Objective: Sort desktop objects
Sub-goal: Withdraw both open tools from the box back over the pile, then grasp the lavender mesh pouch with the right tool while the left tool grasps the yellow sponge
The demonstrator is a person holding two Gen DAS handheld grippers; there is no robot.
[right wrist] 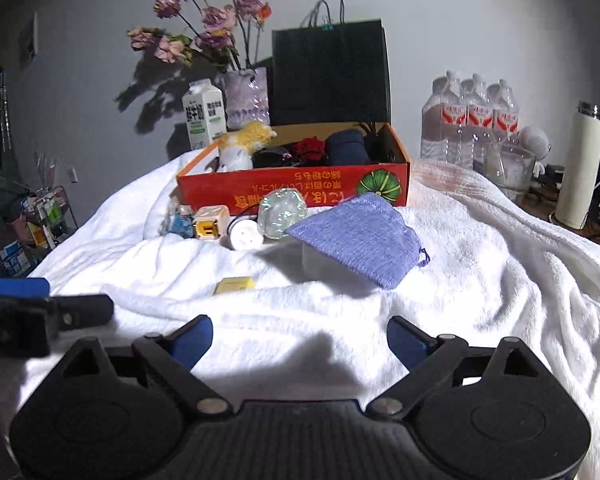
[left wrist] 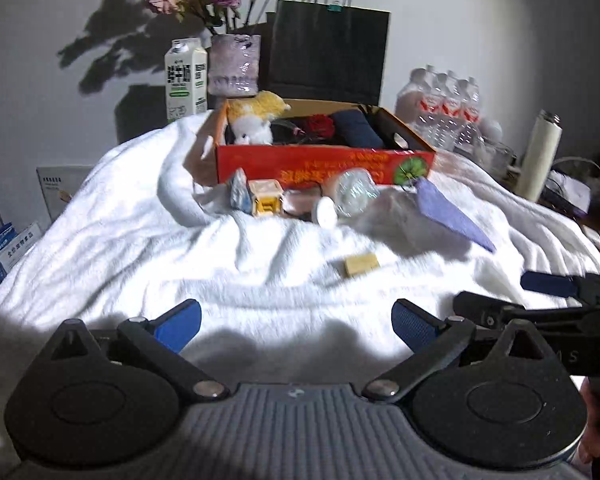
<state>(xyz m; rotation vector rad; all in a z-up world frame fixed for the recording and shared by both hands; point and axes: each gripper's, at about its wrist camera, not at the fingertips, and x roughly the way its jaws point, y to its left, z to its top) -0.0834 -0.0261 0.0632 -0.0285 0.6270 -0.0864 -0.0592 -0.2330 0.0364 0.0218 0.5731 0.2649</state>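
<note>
An open orange cardboard box (left wrist: 324, 162) (right wrist: 292, 190) stands on the white blanket, holding a plush toy (left wrist: 256, 116), a red rose and a dark blue item. In front of it lie a purple cloth pouch (right wrist: 360, 236) (left wrist: 448, 208), a clear crinkled ball (right wrist: 282, 212), a white round plug (right wrist: 246, 236), a yellow-white cube charger (right wrist: 211, 222) (left wrist: 265, 198), a small blue packet (right wrist: 180, 222) and a small yellow block (right wrist: 236, 284) (left wrist: 361, 265). My left gripper (left wrist: 296, 322) is open and empty above the blanket. My right gripper (right wrist: 300, 340) is open and empty, beside the left.
Behind the box stand a black paper bag (left wrist: 328, 56), a milk carton (left wrist: 186, 78) and a vase of dried flowers (left wrist: 234, 64). Water bottles (right wrist: 472, 120), a glass jug (right wrist: 508, 168) and a white thermos (right wrist: 580, 168) stand at the right.
</note>
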